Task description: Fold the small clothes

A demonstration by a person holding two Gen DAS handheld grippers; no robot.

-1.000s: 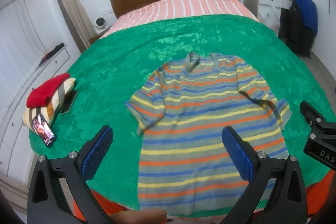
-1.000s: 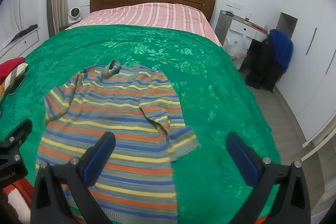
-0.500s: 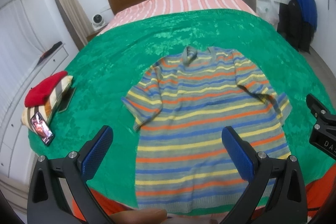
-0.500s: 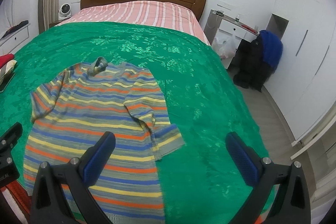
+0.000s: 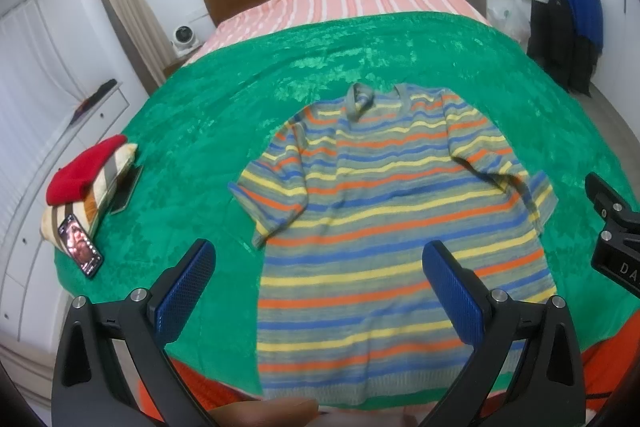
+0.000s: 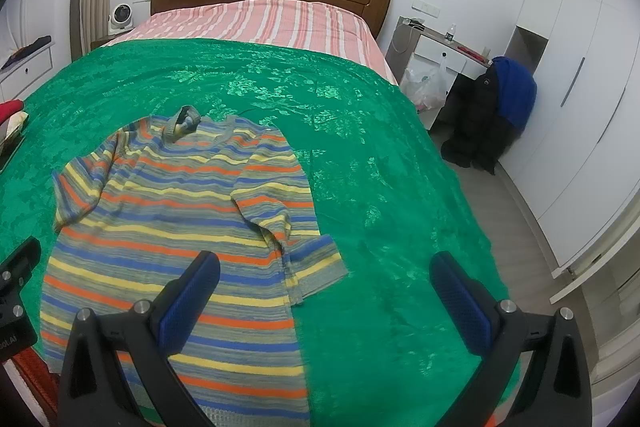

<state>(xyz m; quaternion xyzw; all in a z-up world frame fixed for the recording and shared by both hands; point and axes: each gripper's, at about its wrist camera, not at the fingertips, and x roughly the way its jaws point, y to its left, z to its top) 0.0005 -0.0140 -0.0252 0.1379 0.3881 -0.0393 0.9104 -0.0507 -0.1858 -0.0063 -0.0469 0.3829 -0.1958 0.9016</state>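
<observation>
Green bedspread (image 5: 208, 131) carries the striped sweater (image 5: 392, 211), flat at near edge, sleeves out, nothing folded yet. You're at approach stage w/ left gripper (image 5: 316, 281) & right gripper (image 6: 326, 287) both spread wide, empty, hovering above. Next: drop, pinch a sleeve, fold inward.

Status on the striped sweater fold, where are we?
Done: the striped sweater lies spread flat, front up, on the green bedspread, though the right sleeve is rumpled inward. In hand: nothing; the left gripper and right gripper both hover above it, jaws wide apart and empty. Left: every fold; sleeves, sides and hem are all unfolded.
</observation>
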